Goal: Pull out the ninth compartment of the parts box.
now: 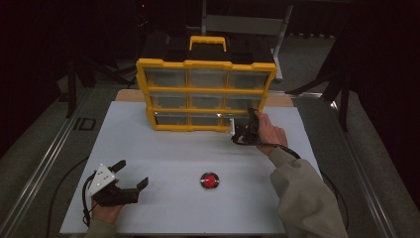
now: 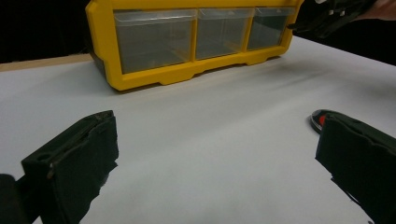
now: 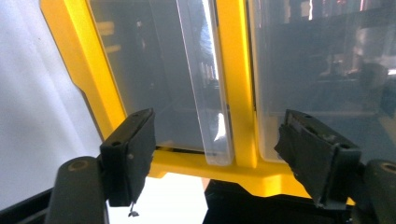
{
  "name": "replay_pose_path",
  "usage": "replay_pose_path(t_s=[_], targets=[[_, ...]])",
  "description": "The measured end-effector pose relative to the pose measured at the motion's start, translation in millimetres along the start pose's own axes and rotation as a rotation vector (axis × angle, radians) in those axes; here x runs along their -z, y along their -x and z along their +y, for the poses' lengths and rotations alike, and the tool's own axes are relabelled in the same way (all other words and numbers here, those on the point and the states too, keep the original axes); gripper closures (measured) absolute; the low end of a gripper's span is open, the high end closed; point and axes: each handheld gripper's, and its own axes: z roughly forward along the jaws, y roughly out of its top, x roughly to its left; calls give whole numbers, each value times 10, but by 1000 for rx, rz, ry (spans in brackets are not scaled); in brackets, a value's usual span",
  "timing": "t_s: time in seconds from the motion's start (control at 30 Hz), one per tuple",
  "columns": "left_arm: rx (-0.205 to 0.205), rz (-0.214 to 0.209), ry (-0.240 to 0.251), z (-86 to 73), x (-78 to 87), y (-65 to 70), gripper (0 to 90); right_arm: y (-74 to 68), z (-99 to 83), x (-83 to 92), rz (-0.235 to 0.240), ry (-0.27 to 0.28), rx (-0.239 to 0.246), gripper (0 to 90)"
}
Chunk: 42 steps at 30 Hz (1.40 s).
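A white rectangular table top (image 1: 163, 163) spans the middle of the high view. At its upper centre stands a yellow plastic organiser cabinet (image 1: 205, 94) with nine clear drawers. At the cabinet's lower right corner the right gripper (image 1: 243, 130) has its jaws apart around the clear handle lip of the bottom right drawer (image 3: 212, 112), pads not touching it. In the lower left, the left gripper (image 1: 130, 174) hovers wide open and empty. A small red round button (image 1: 209, 180) lies lower centre.
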Motion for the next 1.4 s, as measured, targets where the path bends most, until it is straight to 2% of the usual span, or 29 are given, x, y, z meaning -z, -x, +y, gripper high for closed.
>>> replay_pose_path(t_s=[0.17, 0.33, 0.8, 0.97, 1.1, 1.27, 1.4], targets=[[-1, 1, 0, 0, 0, -1, 0, -32, 4, 2, -36, -2, 24, 326], [0, 1, -1, 0, 1, -4, 0, -81, 11, 7, -78, 8, 86, 439], [0, 1, -2, -1, 2, -5, 0, -167, 9, -24, -87, -13, 146, 600], [-1, 2, -3, 0, 0, -4, 0, -175, 15, -36, -102, -21, 165, 700], [-1, 2, -4, -1, 0, -5, 0, -197, 27, -48, -110, -29, 162, 707], [-1, 3, -5, -1, 0, -7, 0, -224, 33, -69, -116, -36, 183, 710], [-1, 3, -4, -1, 0, -5, 0, -239, 36, -77, -139, -36, 209, 729]])
